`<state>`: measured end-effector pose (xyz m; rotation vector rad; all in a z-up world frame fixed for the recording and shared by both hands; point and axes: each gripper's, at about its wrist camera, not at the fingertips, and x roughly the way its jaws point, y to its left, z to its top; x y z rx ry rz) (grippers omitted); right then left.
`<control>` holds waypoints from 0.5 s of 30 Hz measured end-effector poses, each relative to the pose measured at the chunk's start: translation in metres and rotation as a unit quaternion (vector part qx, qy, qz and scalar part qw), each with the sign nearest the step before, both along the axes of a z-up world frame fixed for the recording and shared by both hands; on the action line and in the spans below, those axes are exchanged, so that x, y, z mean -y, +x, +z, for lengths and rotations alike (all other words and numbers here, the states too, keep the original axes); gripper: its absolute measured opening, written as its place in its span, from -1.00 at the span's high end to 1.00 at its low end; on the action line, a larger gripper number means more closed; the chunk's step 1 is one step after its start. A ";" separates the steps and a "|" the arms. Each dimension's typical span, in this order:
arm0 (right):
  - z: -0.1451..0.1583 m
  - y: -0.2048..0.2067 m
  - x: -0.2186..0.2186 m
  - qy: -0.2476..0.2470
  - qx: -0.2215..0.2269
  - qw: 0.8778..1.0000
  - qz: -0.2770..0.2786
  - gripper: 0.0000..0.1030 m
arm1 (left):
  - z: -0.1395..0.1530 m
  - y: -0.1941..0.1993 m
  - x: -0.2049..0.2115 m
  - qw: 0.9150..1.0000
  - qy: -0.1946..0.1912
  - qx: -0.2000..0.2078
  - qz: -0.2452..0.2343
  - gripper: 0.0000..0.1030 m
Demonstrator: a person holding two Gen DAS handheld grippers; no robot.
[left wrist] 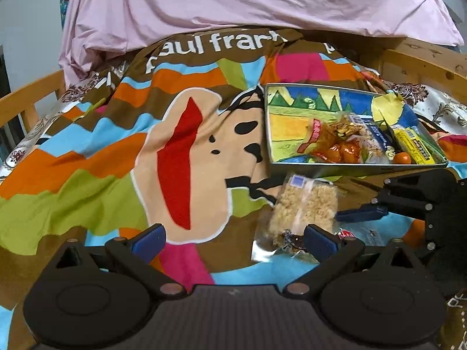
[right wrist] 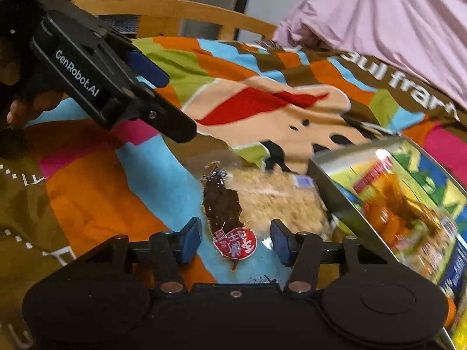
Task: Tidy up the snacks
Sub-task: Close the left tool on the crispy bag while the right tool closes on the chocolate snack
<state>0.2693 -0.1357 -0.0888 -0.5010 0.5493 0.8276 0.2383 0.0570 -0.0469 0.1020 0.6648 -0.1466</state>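
"GenRobot.AI" marks the left gripper (right wrist: 163,93), open and empty at ten o'clock; the right gripper (right wrist: 236,240) gapes around a red-labelled brown snack (right wrist: 223,204) on a "paul frank" blanket (right wrist: 292,110).

I can't read the smeared snacks (right wrist: 408,221) in the tin (right wrist: 335,192); its right end runs off frame

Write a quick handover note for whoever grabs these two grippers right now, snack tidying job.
Left gripper: open, empty, low over the bedspread.
Right gripper: open, empty, straddling the dark snack packet with the red label.
Tin tray: already holds several wrapped snacks, bunched at one end.
Left to do: the dark packet and the puffed-rice bar lie on the bedspread just outside the tray; both need to go in.
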 end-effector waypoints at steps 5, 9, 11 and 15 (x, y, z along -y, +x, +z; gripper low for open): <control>0.012 -0.007 0.023 -0.022 -0.031 0.998 -0.054 -0.01 | -0.001 0.002 0.011 1.000 -0.005 -0.002 -0.010 -0.99; 0.020 -0.018 0.044 -0.042 -0.049 0.993 -0.094 -0.01 | -0.007 0.008 0.028 0.999 0.005 -0.017 -0.038 -0.99; 0.024 -0.026 0.057 -0.048 -0.055 0.991 -0.115 0.00 | -0.011 0.013 0.041 0.998 0.024 -0.024 -0.059 -0.99; 0.024 -0.035 0.077 -0.048 -0.069 0.987 -0.135 0.06 | -0.021 0.027 0.066 0.993 0.060 -0.036 -0.096 -0.99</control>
